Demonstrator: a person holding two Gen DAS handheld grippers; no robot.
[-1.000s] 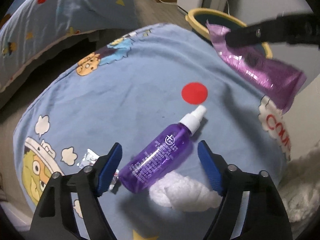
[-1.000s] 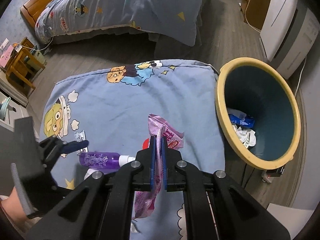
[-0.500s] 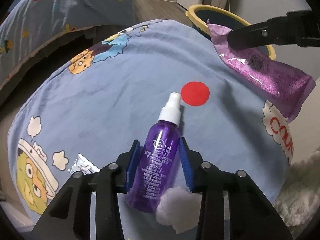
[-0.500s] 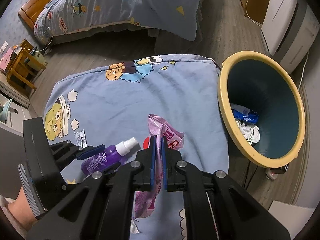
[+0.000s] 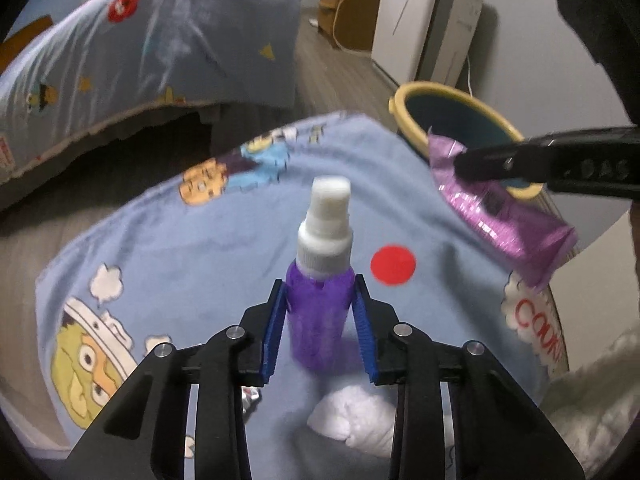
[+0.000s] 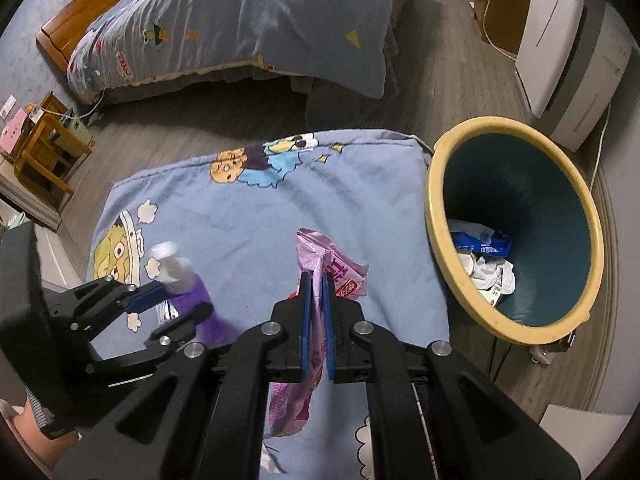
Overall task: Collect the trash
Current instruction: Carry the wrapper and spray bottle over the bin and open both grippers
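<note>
Crumpled trash in the bin [image 6: 516,236] is being shown only rightward, while bottle [image 5: 320,312] and glossy wrapper [image 6: 316,280] are being gripped.

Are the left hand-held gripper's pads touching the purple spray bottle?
Touching: the left wrist view shows both blue pads pressed against the purple spray bottle.

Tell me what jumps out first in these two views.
The purple spray bottle stands out, clamped between the left gripper's blue pads above the cartoon-print blanket. The right gripper pinches a shiny purple wrapper, and beside the blanket a yellow-rimmed bin already holds trash.
</note>
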